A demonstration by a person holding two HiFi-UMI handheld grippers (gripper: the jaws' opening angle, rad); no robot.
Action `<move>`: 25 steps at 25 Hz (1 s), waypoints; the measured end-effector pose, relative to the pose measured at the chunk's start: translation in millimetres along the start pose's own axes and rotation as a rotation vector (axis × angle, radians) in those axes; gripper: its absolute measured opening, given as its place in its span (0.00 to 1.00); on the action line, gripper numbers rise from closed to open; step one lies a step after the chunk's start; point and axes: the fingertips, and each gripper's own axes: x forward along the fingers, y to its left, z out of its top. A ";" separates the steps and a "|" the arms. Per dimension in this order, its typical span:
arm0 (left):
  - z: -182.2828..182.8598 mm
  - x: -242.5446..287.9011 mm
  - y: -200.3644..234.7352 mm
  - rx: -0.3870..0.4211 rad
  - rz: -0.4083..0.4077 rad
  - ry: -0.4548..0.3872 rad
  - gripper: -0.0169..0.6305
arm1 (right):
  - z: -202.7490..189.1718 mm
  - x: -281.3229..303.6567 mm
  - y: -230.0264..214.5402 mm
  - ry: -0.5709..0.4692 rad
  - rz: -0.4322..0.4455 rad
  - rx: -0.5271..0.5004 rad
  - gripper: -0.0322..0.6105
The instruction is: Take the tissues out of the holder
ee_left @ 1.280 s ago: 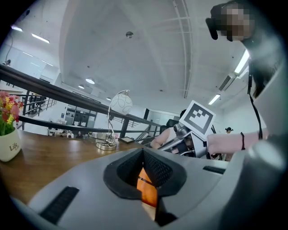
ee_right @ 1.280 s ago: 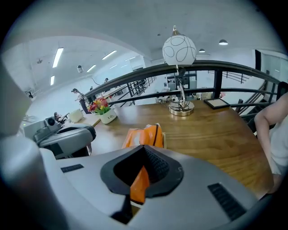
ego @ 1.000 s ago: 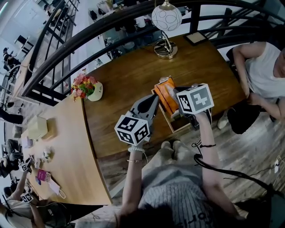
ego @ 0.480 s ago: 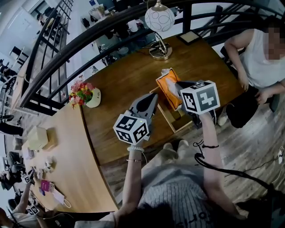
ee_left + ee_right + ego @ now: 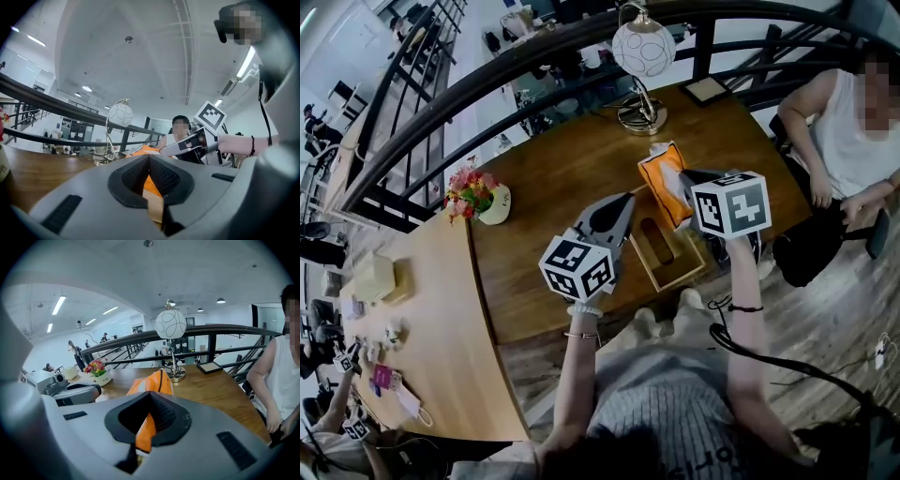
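Tissues sit clamped in right claw, held above holder.

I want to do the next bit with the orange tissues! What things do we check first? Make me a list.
1. Right gripper has hold of the tissue pack: ok, its jaws are shut on the orange wrapper.
2. Tissue pack is out of the holder: ok, the head view shows the holder's inside bare.
3. Left gripper steadies the holder: ok, its jaws are shut on a wooden edge.
4. Room on the table to put the pack down: ok, there is bare wood left of the holder.
5. Gap between the pack and the lamp behind it: cannot tell.
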 end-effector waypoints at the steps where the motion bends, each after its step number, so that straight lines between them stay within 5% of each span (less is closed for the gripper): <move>1: 1.8 3.3 0.2 0.001 0.008 -0.003 0.04 | 2.6 1.6 -4.3 0.001 0.006 -0.001 0.07; 12: 10.7 51.2 -12.0 -0.013 0.090 -0.012 0.04 | 25.8 23.3 -55.5 0.043 0.072 -0.028 0.07; 25: 4.6 91.3 -5.2 -0.027 0.179 0.012 0.04 | 2.3 70.0 -90.9 0.157 0.127 -0.040 0.07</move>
